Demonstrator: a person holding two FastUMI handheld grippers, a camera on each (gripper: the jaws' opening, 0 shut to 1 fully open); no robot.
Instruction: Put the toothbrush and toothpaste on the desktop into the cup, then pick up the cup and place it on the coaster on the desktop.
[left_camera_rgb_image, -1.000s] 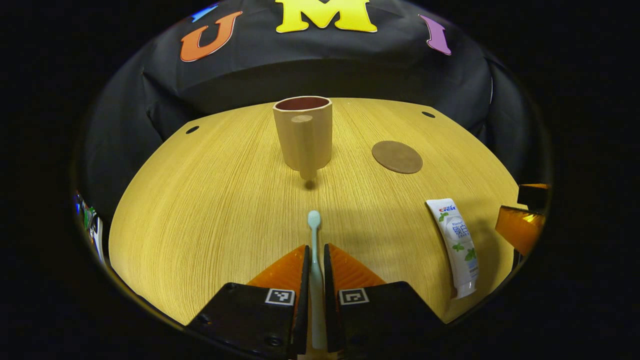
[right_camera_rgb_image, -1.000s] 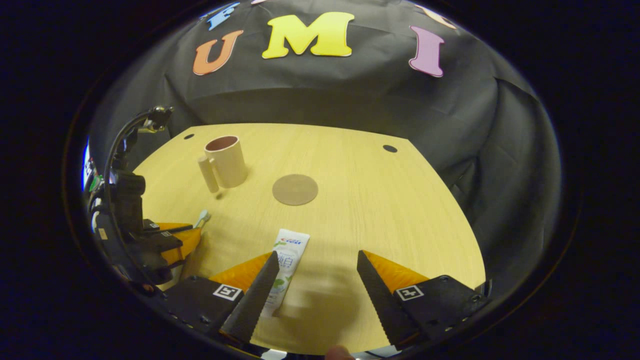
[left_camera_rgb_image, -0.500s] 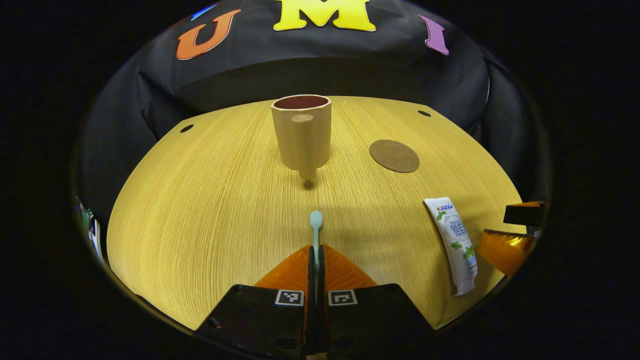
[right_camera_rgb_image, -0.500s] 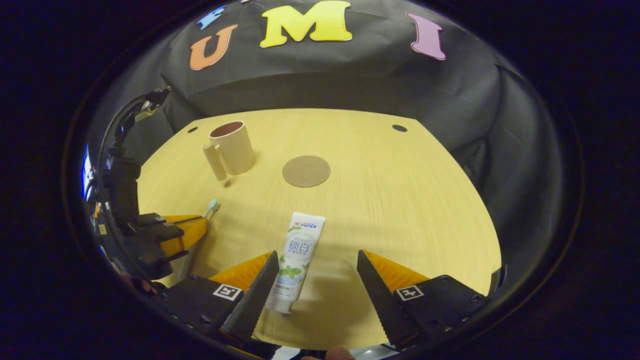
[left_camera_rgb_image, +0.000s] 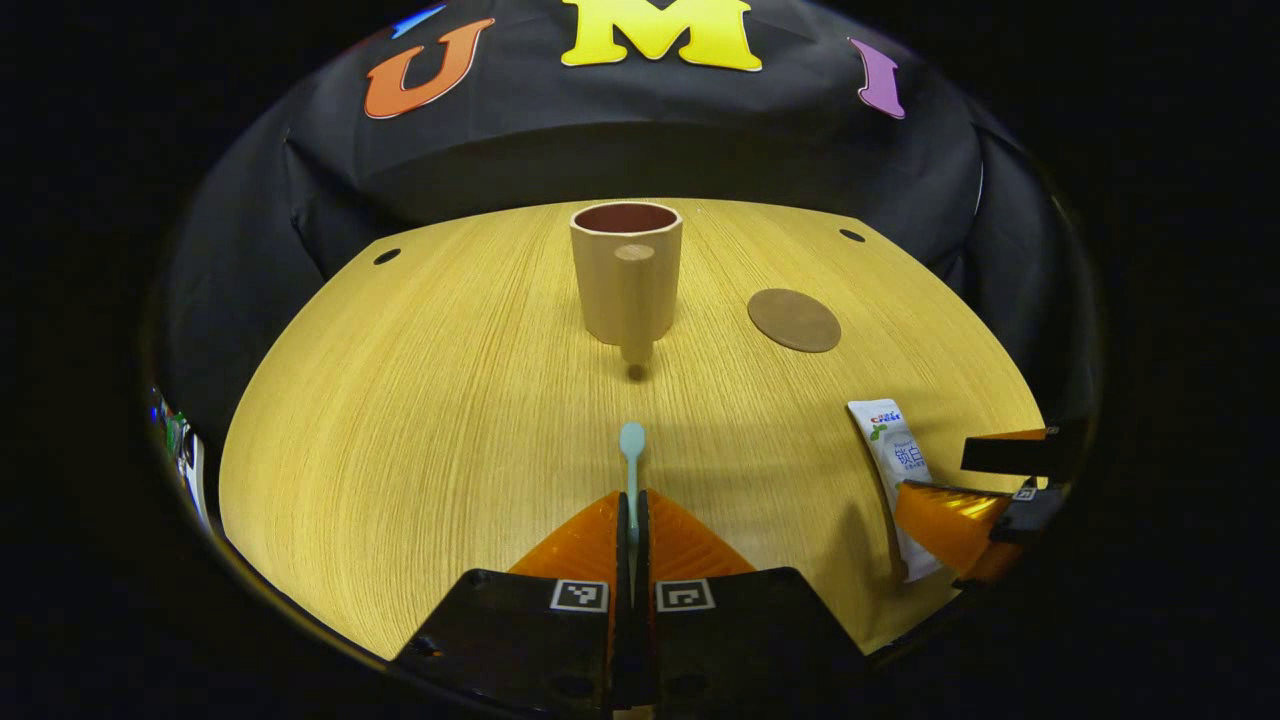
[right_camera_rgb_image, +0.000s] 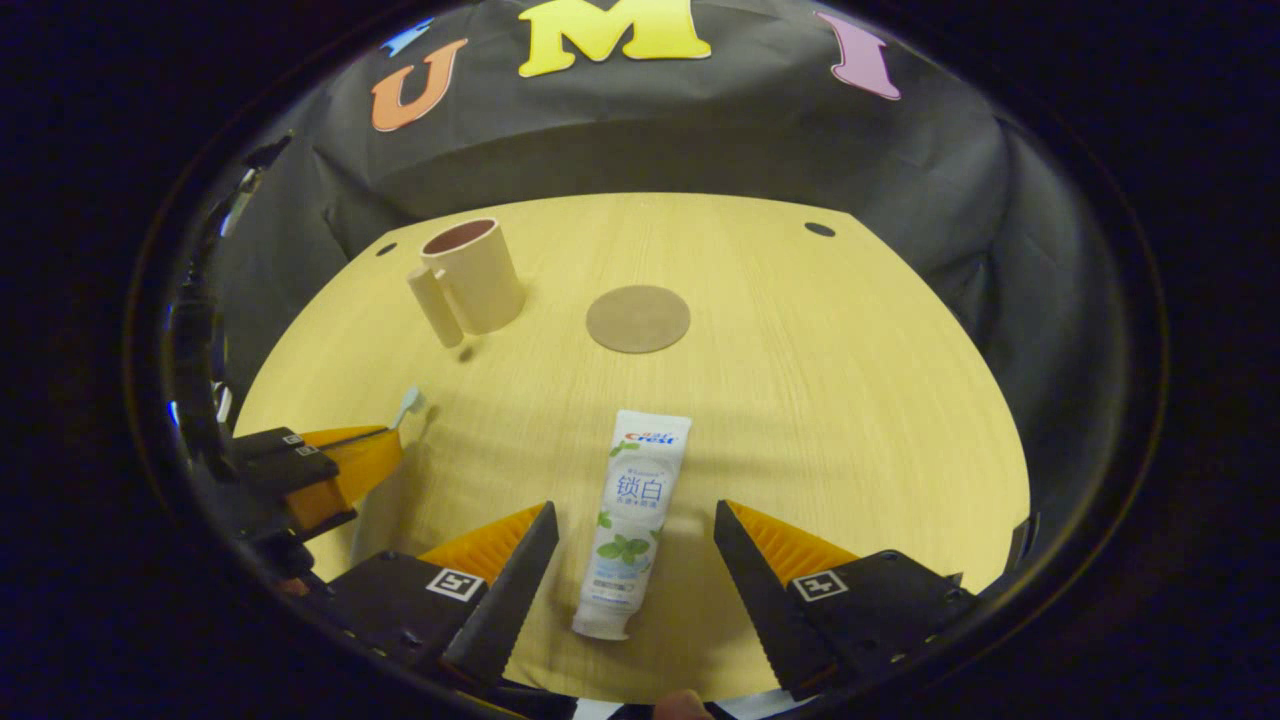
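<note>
Left gripper view: the left gripper (left_camera_rgb_image: 632, 515) is pinching the toothbrush (left_camera_rgb_image: 631, 455) between fully closed fingers, its head pointing toward the cup (left_camera_rgb_image: 626, 275) standing upright farther along the worktop (left_camera_rgb_image: 420, 400). The coaster (left_camera_rgb_image: 794, 320) is lying to the cup's right, apart from it.

Right gripper view: the right gripper (right_camera_rgb_image: 632, 530) is hovering with its fingers spread wide on either side of the toothpaste (right_camera_rgb_image: 634, 520), which is lying flat on the worktop between them, untouched. The left gripper is showing at the left edge, gripping the toothbrush.
</note>
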